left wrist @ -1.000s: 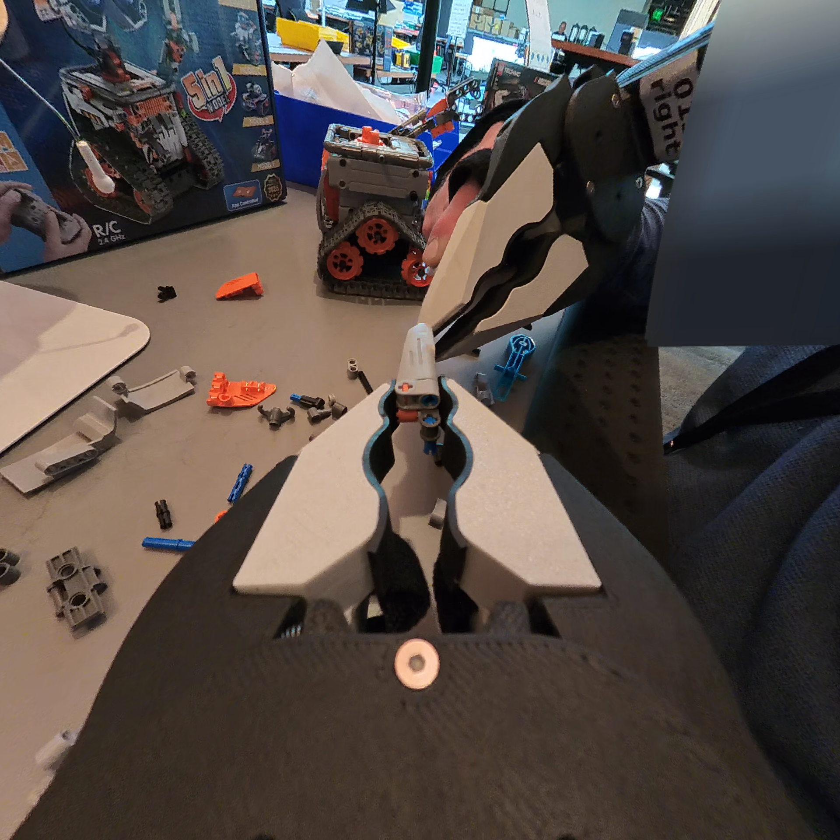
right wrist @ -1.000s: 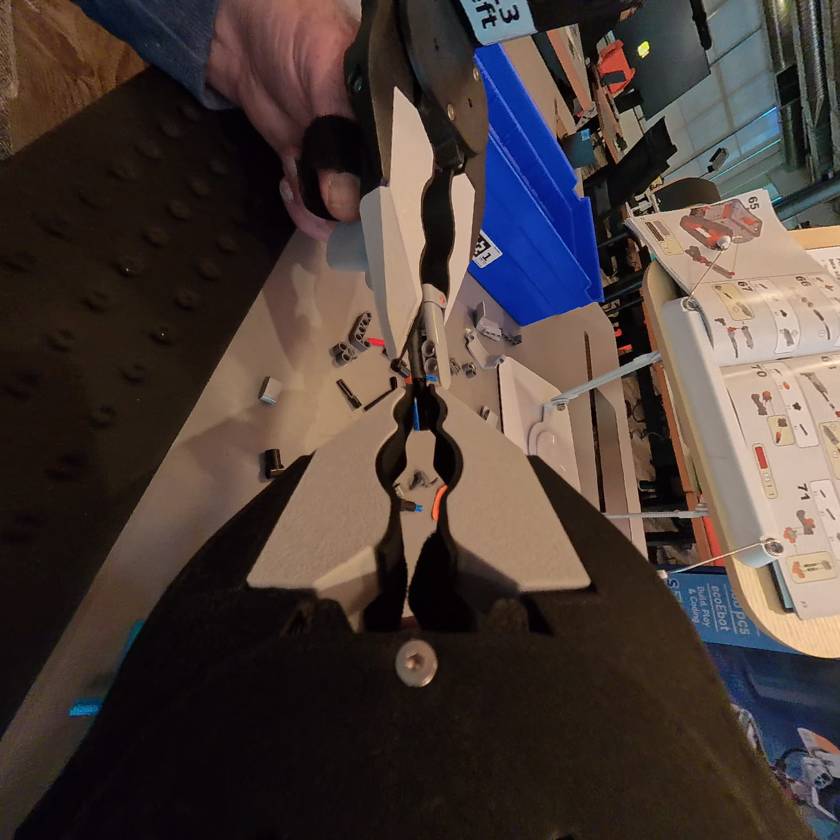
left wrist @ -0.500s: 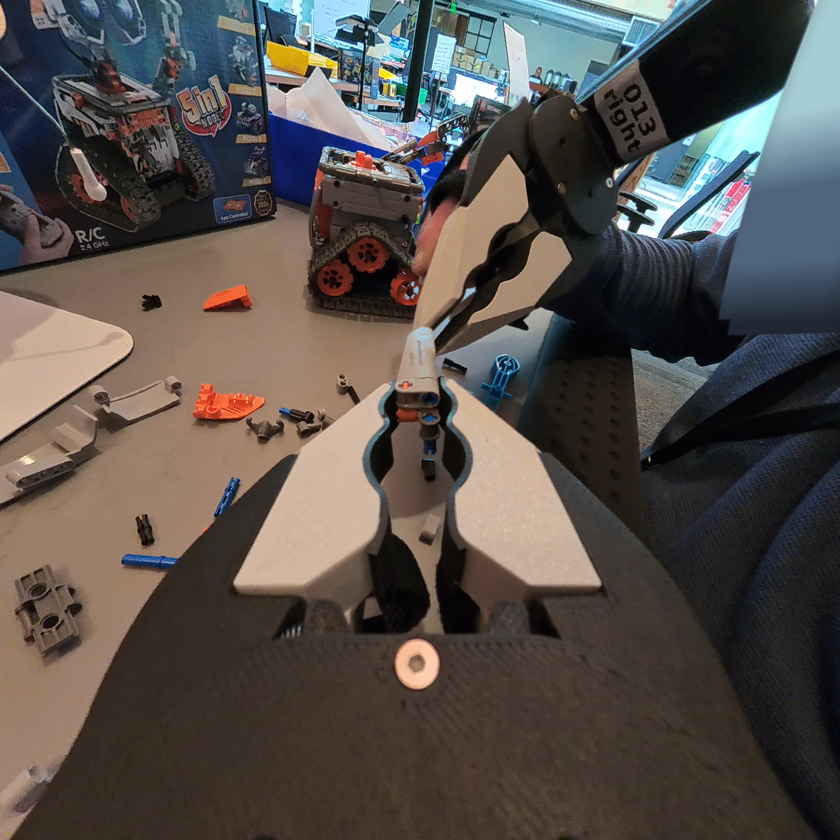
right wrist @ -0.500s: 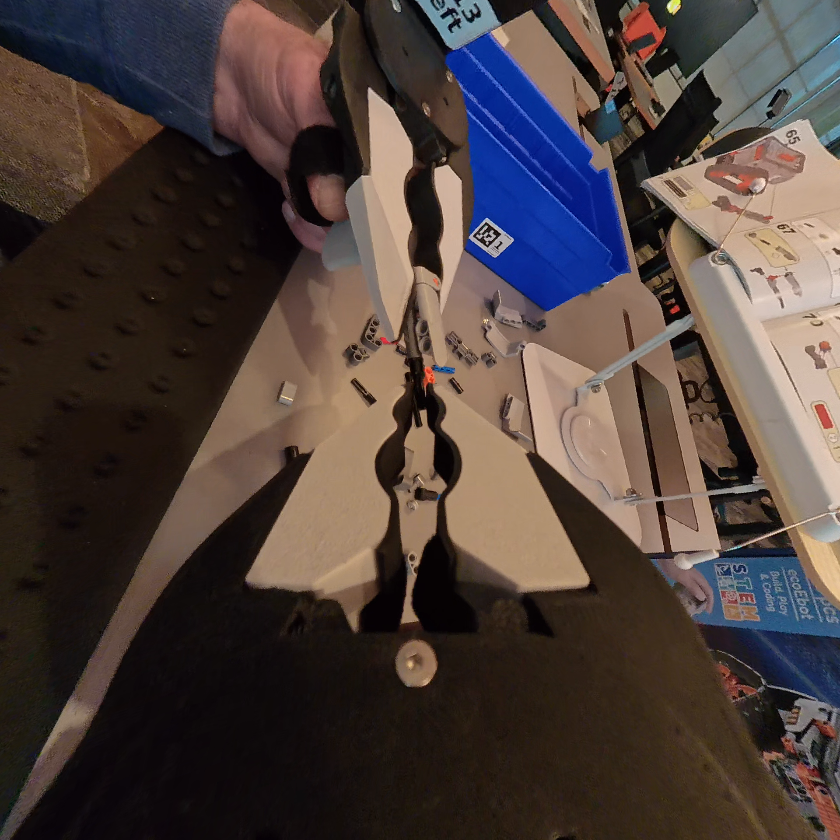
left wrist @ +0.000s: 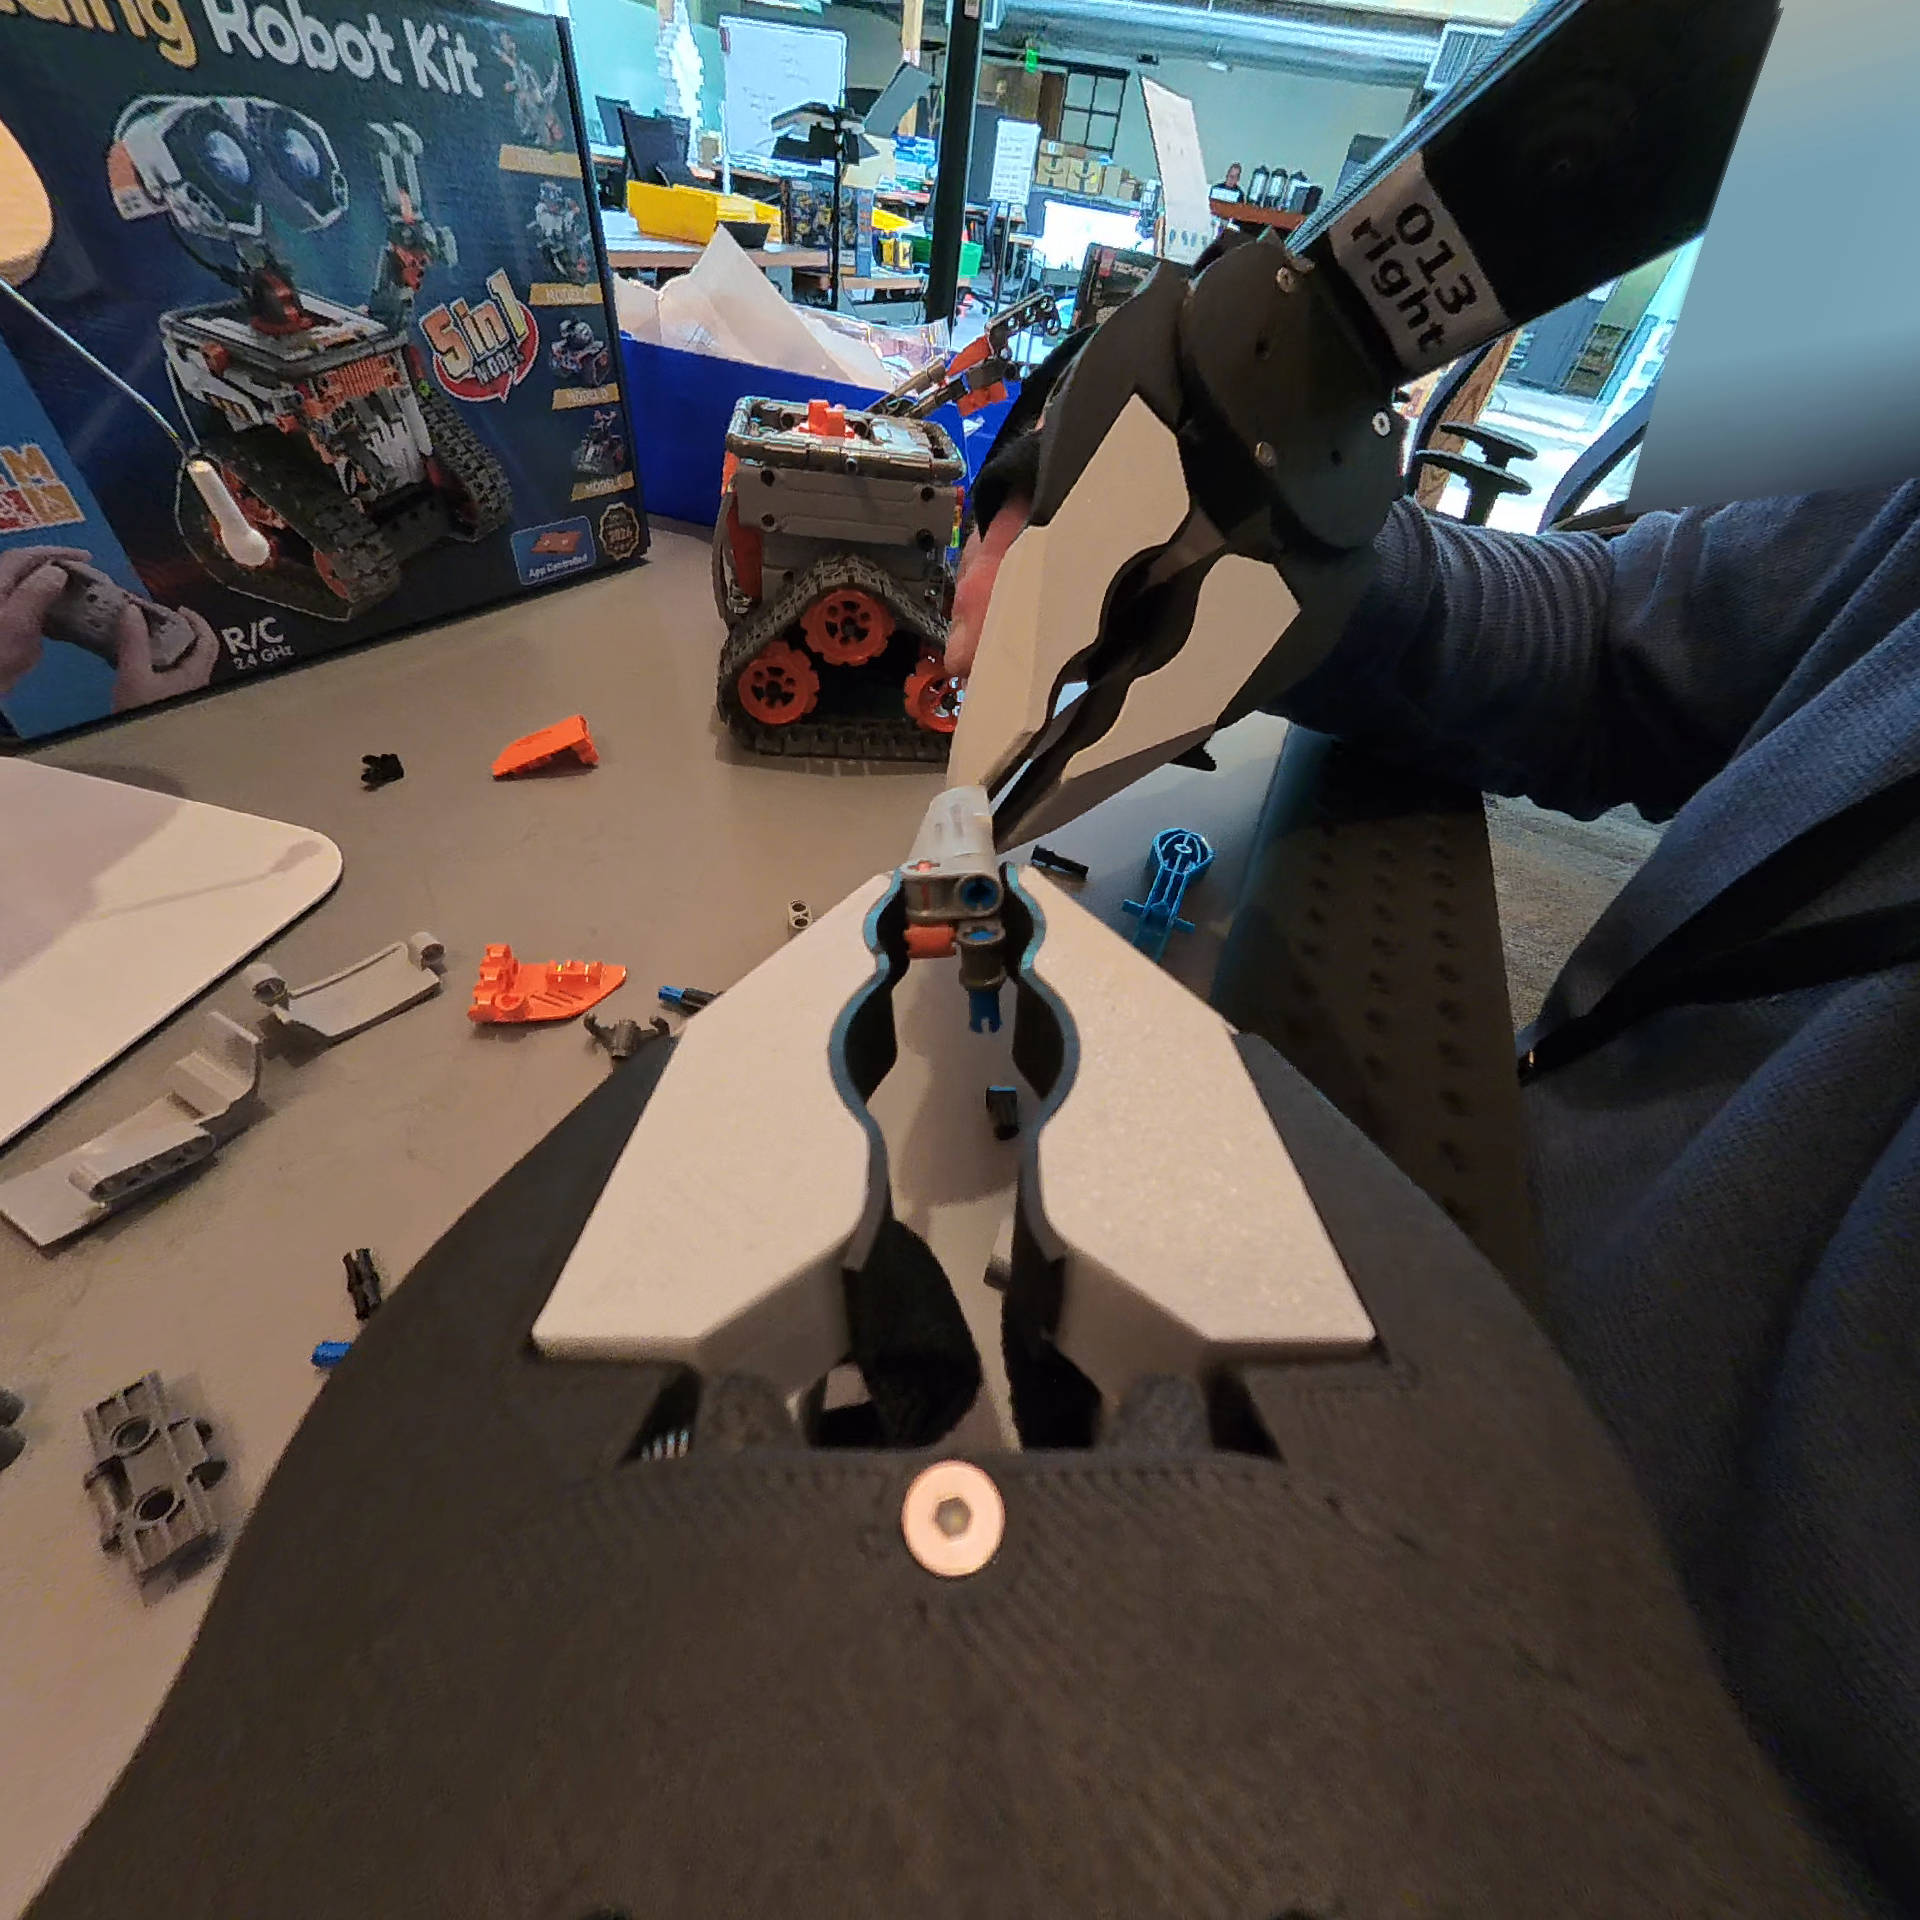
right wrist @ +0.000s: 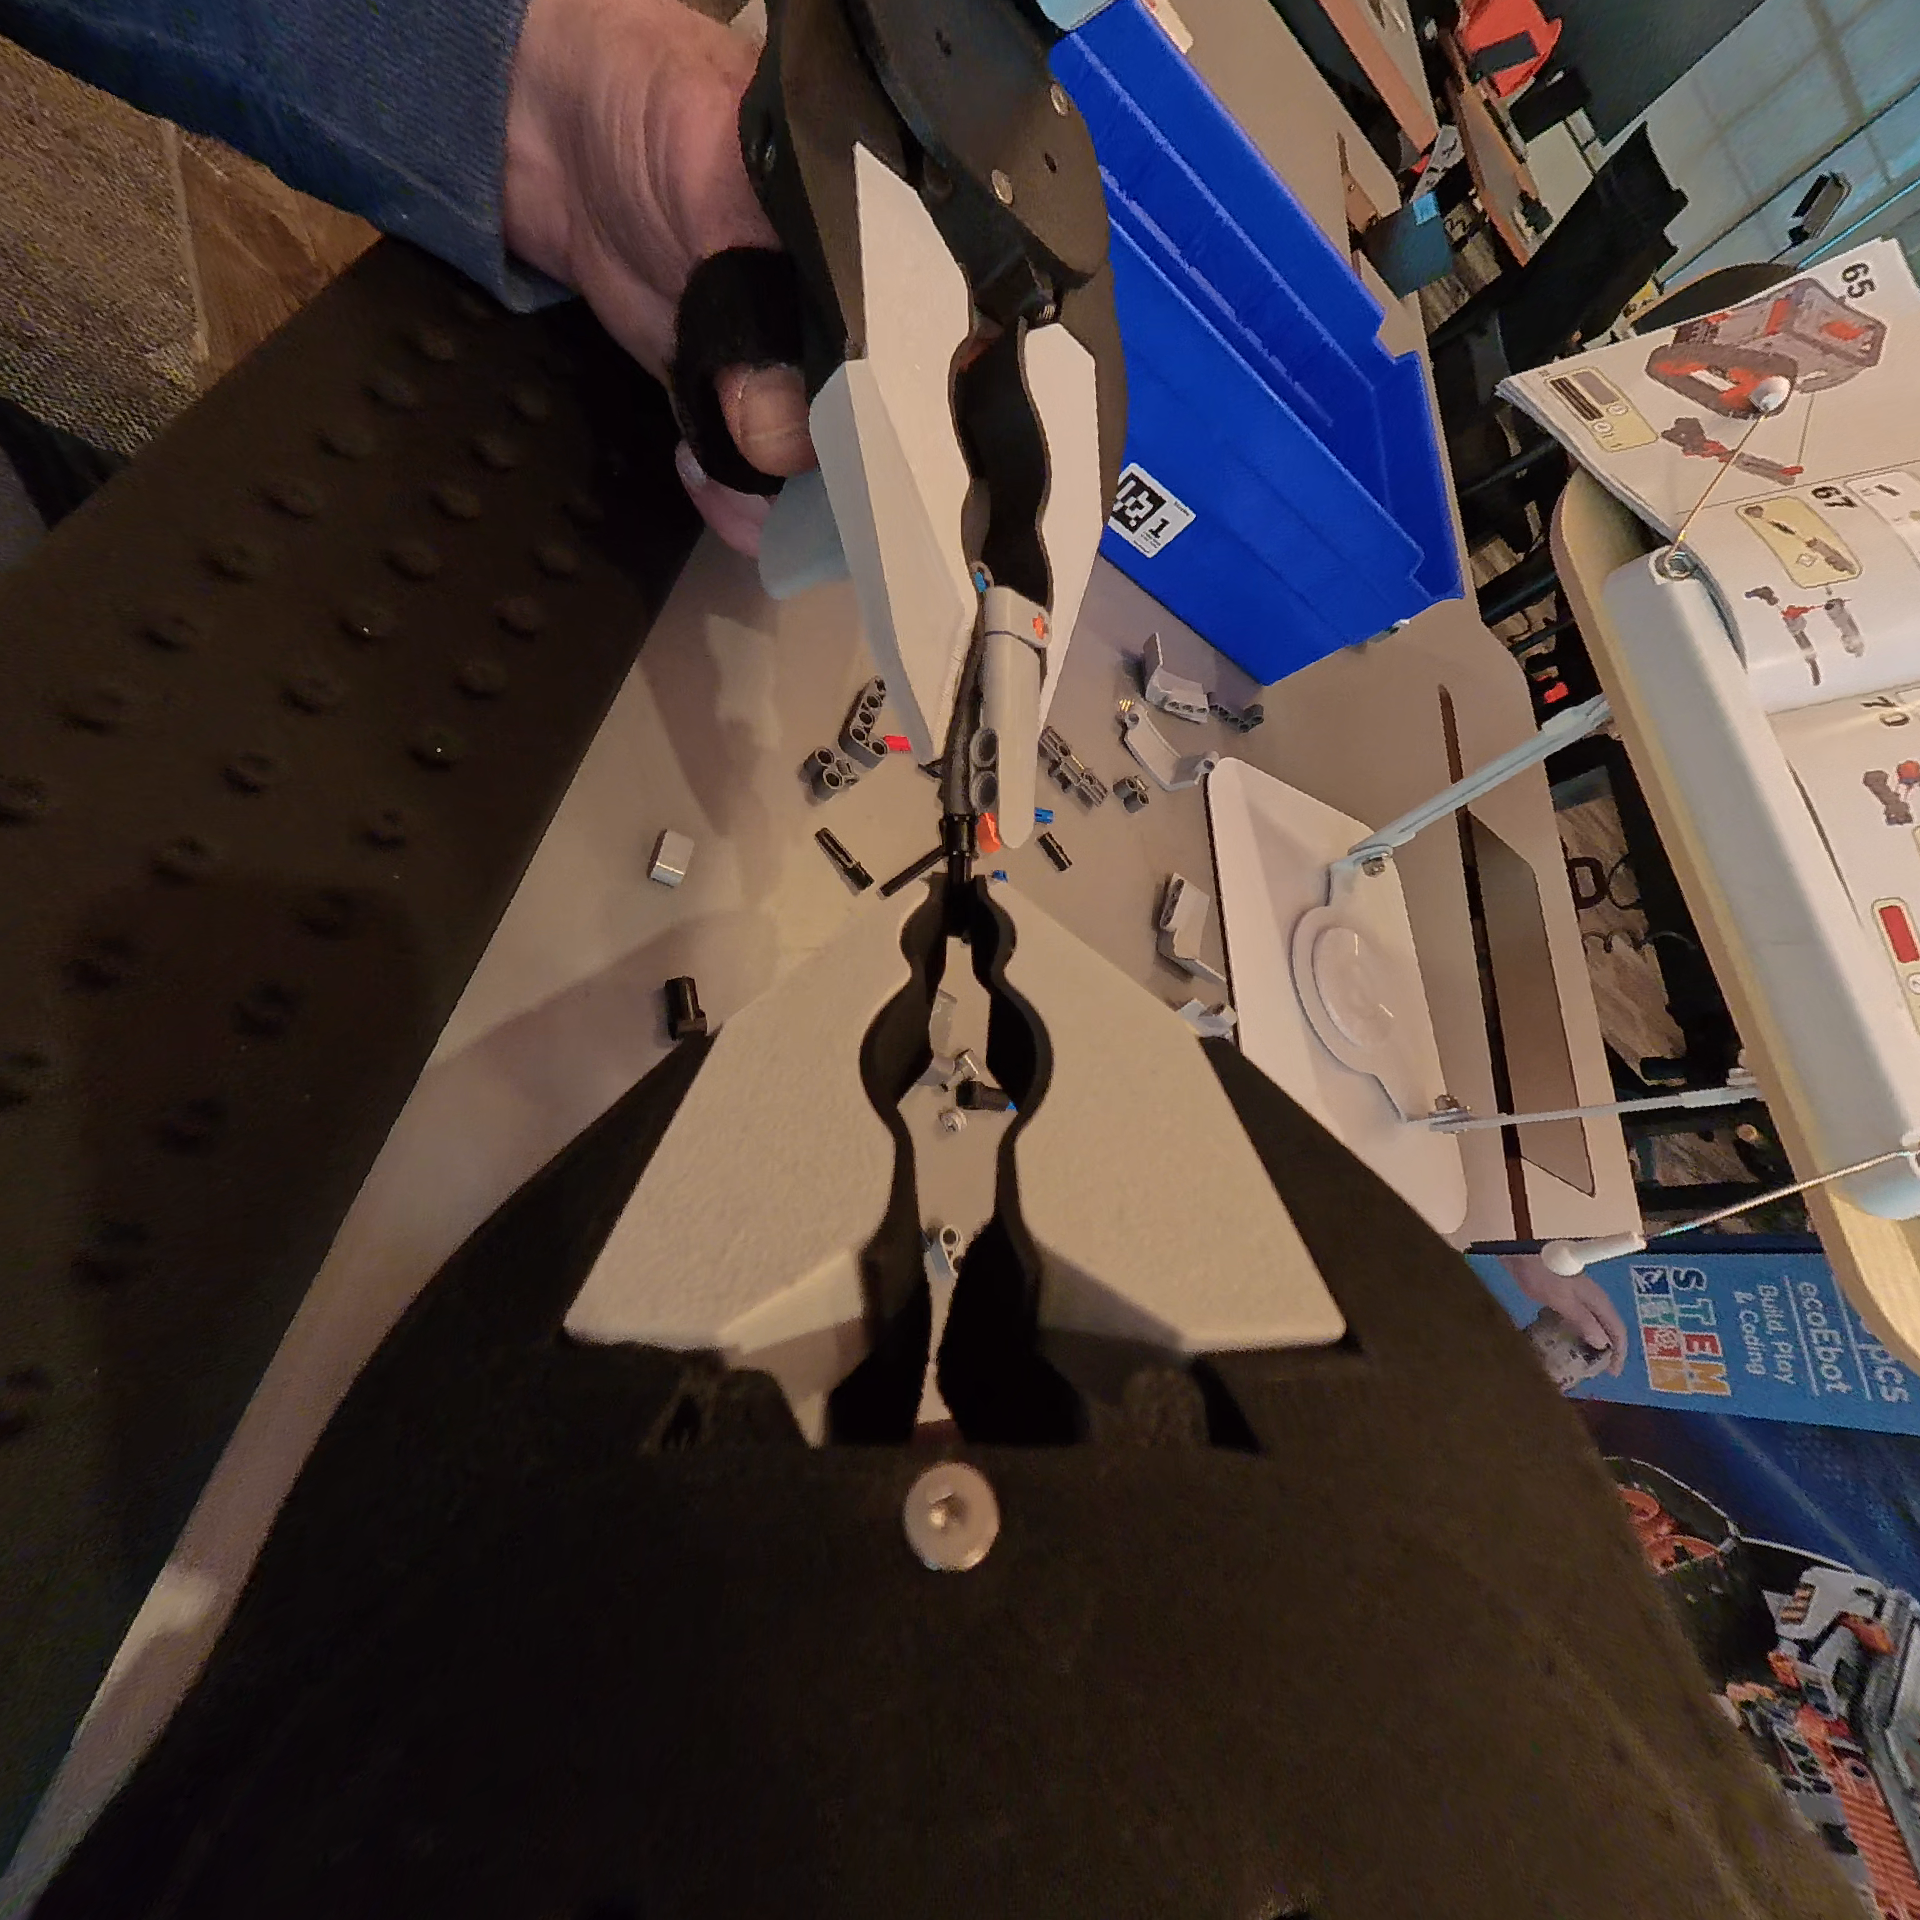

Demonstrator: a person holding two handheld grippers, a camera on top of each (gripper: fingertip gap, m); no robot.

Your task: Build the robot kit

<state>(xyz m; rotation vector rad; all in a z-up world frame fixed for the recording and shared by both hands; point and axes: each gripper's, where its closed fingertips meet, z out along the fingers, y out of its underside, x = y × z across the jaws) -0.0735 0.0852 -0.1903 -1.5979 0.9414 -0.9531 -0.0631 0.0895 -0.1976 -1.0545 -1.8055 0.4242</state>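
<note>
Printed lettering, numerals and a round badge on the dark-blue kit box [left wrist: 312, 364], standing at the far edge of the worktop [left wrist: 623, 831]. White label [left wrist: 1413, 270] with numerals and one word on the arm above the right claw [left wrist: 992, 805]. Square coded sticker [right wrist: 1148, 512] with one numeral on the blue bin [right wrist: 1247, 364]. Step numerals on the open instruction booklet [right wrist: 1766, 436]. Wording not reproduced.

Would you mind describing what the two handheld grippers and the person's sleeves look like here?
Both the left gripper and the right gripper have a textured black printed body with one silver screw in the middle and two pale grey wedge-shaped fingers with wavy black inner edges. Each carries a white label near its handle. The person wears blue knit sleeves and a black finger strap.
</note>
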